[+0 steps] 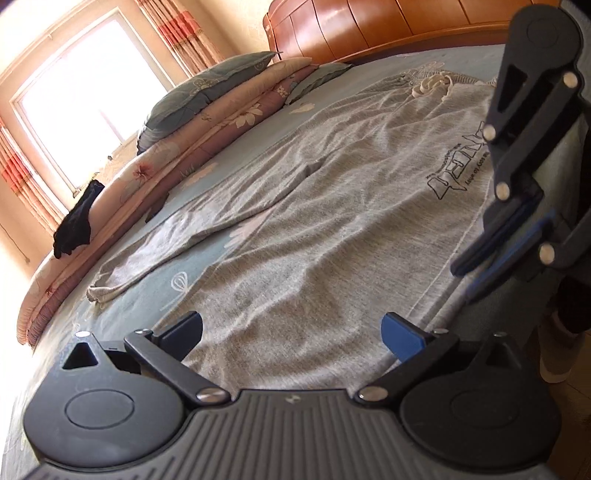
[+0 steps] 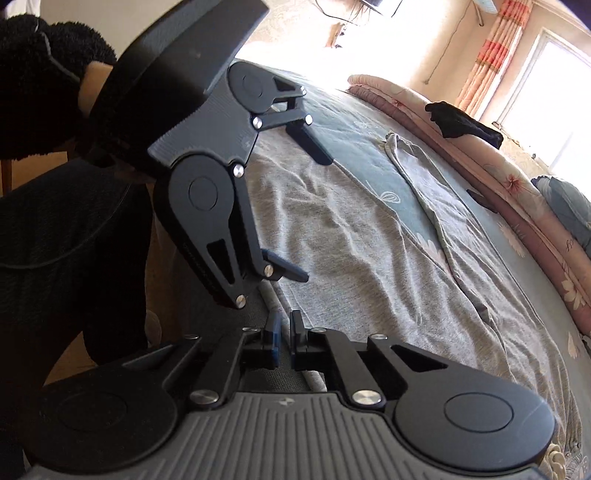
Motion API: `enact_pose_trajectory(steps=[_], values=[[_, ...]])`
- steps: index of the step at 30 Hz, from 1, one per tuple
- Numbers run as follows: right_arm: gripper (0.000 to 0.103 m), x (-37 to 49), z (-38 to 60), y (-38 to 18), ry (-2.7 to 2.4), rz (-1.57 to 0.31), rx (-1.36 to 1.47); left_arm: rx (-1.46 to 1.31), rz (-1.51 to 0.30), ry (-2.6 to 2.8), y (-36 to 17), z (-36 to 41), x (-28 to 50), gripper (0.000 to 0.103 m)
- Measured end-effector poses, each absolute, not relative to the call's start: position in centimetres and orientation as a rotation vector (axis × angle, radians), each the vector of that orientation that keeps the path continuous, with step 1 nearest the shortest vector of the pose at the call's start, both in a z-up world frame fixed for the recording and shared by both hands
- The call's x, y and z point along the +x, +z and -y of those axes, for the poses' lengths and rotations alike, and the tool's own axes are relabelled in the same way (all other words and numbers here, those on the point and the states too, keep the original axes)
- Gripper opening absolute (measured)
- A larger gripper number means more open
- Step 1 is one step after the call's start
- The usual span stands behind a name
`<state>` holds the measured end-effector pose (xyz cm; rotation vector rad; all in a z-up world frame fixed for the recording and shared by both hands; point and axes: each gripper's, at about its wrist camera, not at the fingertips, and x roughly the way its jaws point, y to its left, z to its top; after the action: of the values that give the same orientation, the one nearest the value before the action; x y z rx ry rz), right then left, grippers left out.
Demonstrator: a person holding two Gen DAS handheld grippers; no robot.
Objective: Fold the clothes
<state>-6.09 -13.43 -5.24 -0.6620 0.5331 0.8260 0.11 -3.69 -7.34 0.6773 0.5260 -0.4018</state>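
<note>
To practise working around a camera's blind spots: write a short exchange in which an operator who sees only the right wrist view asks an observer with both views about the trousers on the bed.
Operator: In my view I see only the legs of the grey trousers. Where is the waist?
Observer: At the far end, near the wooden headboard, with a pale drawstring bunched on it.
Operator: Is there any marking on the cloth?
Observer: Yes, black printed lettering on the upper part of the leg nearer the right tongs.
</note>
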Motion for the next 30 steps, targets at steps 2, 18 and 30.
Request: enact_pose_trajectory(steps=[2, 18, 30], values=[[0.024, -5.0, 14.6, -4.3, 0.764, -0.521, -0.582, 0.645, -0.569, -0.411, -7.5, 3.3, 0.1, 0.102], [0.103, 7.5, 28.0, -7.4, 0.287, -0.678, 0.121, -0.282, -0.88, -0.591, -2.2, 0.3, 10.7, 0.102], [0.103, 7.3, 25.8, -9.2, 0.291, -0.737, -0.041, -0.411, -0.982, -0.323, -6.8, 0.5, 21.1, 0.102]])
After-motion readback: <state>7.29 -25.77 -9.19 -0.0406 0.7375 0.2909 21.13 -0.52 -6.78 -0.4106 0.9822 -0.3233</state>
